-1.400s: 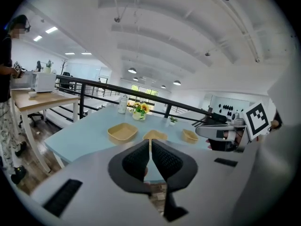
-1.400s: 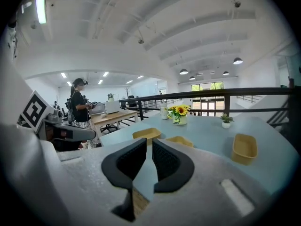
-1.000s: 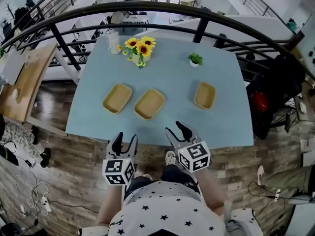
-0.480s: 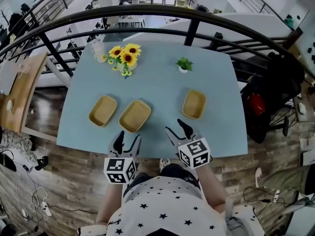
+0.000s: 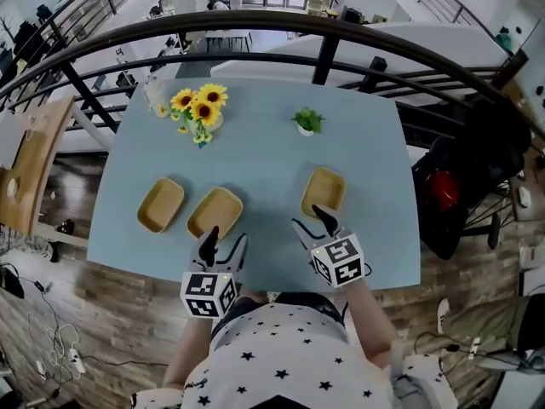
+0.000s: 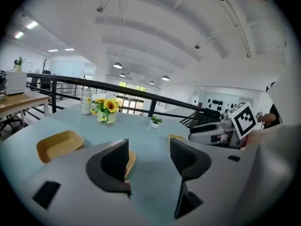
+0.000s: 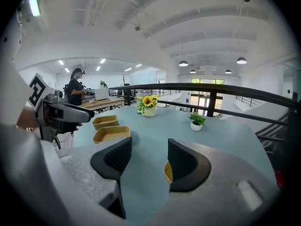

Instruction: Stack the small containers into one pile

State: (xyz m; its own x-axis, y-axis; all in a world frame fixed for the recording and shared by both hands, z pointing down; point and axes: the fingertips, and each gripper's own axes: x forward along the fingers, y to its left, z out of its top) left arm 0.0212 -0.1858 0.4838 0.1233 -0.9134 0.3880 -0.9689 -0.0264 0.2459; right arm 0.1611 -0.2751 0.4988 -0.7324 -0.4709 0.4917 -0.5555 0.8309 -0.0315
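Three shallow tan trays are set in a row on a pale blue table, all separate, none stacked. The left tray and middle tray are placed just beside each other; the right tray is kept well apart from them. The left gripper is held at the near rim of the middle tray. Its jaws are spread wide, have just been widening, and nothing is gripped. In the left gripper view only bare table is seen between the jaws, and the middle tray is partly hidden behind the left one. The right gripper is held at the near rim of the right tray. Its jaws are likewise spread, have just been widening, and are released. In the right gripper view a sliver of that tray's rim is shown at the inner edge of the right jaw, with the rest covered by it. Contact with either tray cannot be told. Sunflowers and a small potted plant are stood at the far side.
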